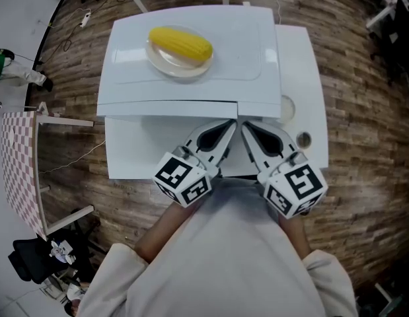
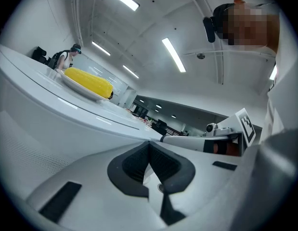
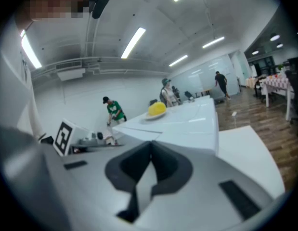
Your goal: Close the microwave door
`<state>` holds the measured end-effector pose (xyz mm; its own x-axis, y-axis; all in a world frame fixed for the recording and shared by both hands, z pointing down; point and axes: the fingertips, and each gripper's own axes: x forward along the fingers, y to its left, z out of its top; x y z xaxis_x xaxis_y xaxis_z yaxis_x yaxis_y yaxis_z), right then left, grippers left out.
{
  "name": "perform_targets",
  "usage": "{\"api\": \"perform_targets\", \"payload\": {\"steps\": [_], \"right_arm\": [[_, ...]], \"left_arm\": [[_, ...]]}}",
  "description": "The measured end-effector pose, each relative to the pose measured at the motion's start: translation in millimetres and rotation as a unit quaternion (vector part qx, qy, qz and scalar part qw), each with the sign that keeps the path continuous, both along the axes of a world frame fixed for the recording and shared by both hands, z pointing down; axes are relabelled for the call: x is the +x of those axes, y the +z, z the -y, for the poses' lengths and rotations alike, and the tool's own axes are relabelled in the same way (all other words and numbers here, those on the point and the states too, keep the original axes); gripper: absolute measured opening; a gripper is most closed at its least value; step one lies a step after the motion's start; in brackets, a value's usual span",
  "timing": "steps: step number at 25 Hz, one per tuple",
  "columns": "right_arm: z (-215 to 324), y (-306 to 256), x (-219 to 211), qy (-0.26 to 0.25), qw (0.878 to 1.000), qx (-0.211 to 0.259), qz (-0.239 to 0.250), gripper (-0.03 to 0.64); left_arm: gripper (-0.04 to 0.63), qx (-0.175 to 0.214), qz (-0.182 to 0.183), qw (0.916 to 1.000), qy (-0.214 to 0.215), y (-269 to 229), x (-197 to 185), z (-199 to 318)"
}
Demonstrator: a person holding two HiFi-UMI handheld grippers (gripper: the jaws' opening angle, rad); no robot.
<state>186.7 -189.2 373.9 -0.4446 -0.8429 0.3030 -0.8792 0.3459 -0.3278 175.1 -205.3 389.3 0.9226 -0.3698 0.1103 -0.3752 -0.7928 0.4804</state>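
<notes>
Before the microwave [image 1: 250, 45], left hand-held gripper [image 1: 230, 125] and right hand-held gripper [image 1: 246, 126] converge

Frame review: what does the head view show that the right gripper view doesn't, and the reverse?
Only the head view: the left gripper seen whole, jaws together, and the person's light sleeves. Only the right gripper view: a person in a green shirt and ceiling lights. Both: the corn on its plate atop the white microwave, and the right gripper, jaws together.

Seen from above, the microwave [image 1: 250, 51] hides its own front and door.
</notes>
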Motion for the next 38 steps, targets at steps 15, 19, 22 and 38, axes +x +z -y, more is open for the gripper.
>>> {"api": "perform_targets", "payload": {"steps": [15, 19, 22, 38], "right_arm": [[-6.1, -4.4, 7.7, 0.01, 1.0, 0.006, -0.005, 0.021], [-9.6, -5.9, 9.6, 0.014, 1.0, 0.008, -0.004, 0.021], [-14.3, -8.4, 4.1, 0.017, 1.0, 0.01, -0.008, 0.021], [-44.1, -61.8, -36.1, 0.061, 0.996, 0.062, -0.013, 0.021]], "left_arm": [[0.018, -0.007, -0.005, 1.0, 0.001, -3.7, 4.0, -4.8], [0.018, -0.007, 0.0, 1.0, -0.003, -3.6, -1.2, -8.4], [0.018, -0.007, -0.001, 0.9999, -0.008, -6.7, -11.8, -9.9], [0.018, 0.018, 0.002, 0.9997, -0.013, -49.8, -79.1, -27.3]]}}
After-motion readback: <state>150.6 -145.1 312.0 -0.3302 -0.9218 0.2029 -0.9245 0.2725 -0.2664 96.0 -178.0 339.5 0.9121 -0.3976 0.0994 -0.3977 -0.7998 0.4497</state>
